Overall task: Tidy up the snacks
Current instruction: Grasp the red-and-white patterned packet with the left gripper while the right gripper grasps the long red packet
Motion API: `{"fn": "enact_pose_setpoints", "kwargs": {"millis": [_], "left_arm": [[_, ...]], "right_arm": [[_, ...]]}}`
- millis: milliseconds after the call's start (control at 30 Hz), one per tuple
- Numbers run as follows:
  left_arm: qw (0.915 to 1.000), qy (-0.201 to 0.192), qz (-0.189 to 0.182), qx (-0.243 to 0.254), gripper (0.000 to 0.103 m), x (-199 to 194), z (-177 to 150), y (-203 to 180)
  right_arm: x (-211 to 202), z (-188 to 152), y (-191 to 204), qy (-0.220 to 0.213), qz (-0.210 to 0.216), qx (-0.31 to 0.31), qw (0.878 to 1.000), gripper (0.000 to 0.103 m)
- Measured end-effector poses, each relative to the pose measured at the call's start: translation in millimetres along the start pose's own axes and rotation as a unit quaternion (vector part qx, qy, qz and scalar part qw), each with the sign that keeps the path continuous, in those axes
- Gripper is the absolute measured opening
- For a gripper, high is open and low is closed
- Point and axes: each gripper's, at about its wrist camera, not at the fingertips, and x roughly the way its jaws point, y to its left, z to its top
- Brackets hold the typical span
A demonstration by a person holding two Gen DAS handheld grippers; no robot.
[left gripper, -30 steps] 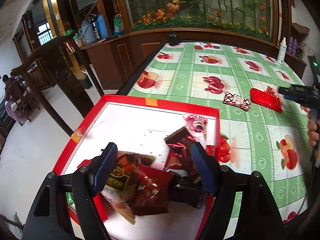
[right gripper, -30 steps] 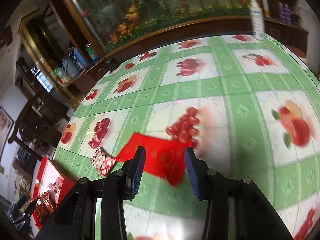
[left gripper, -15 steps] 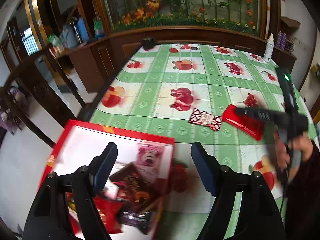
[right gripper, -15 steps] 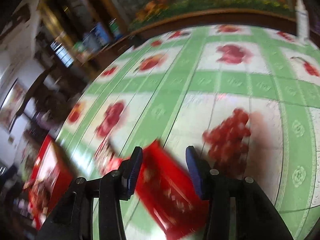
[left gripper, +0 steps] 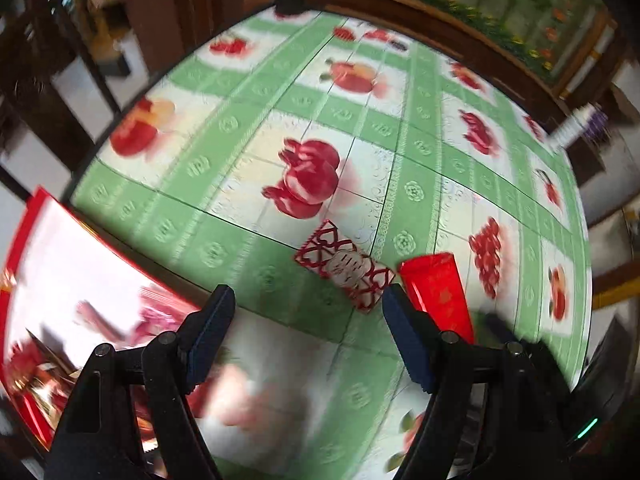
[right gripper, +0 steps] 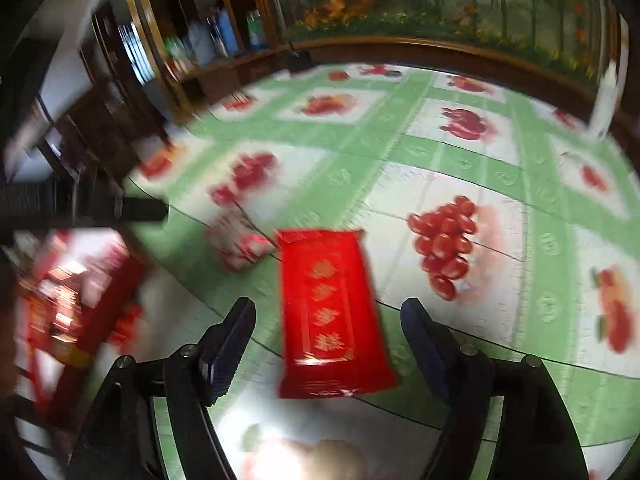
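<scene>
Red packet (right gripper: 334, 312) lies between the right gripper (right gripper: 328, 332)'s just-widened, unclenched jaws; lower squarely toward twelve o'clock, then clamp its long edges.

Fruit-print tablecloth (left gripper: 412, 152), white bottle (left gripper: 570, 130)

**Colours & patterns on the table**

Tablecloth (left gripper: 412, 152): green/white checks w/ red fruit prints, pale rosettes in the green bands. On it, a packet (right gripper: 332, 312): bright red w/ gold motifs in a column. Just left of the packet, a small pack (left gripper: 346, 266): white centre, red heart lattice. Further left, box (left gripper: 28, 216): red rim, white inside, w/ blurred red & pink wrappers.
</scene>
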Motion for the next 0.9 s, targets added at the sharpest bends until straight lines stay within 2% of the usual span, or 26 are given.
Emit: {"fn": "enact_pose_setpoints", "kwargs": {"millis": [33,133,200,333,533,600,667,700,900], "left_arm": [[0.9999,0.007,0.004,-0.007,0.076,5,1,-3],[0.9990,0.023,0.035,-0.014,0.076,21,3,-17],[0.9981,0.029,0.052,-0.014,0.076,30,3,-21],[0.9970,0.038,0.060,-0.031,0.076,46,5,-23],[0.9980,0.038,0.037,-0.035,0.076,64,13,-30],[0.9986,0.023,0.045,-0.019,0.076,66,11,-32],[0.9988,-0.004,0.045,0.017,0.059,61,4,-38],[0.9986,-0.010,0.043,0.030,0.038,60,3,-40],[0.9953,-0.008,0.007,0.096,0.037,43,-26,-40]], "right_arm": [[8,-2,1,0.015,-0.023,-0.003,1.000,0.054],[2,-2,-10,0.023,0.000,0.017,1.000,0.032],[-1,-3,-22,0.029,0.003,0.025,0.999,0.031],[-3,-4,-41,0.037,0.000,0.051,0.998,0.032],[-3,-4,-45,0.033,-0.002,0.053,0.998,0.032],[-2,-4,-45,0.032,-0.001,0.052,0.998,0.032],[-2,-4,-46,0.033,0.003,0.055,0.998,0.032],[-3,-4,-46,0.032,0.003,0.055,0.998,0.032],[-2,-4,-46,0.031,0.004,0.052,0.998,0.032]]}}
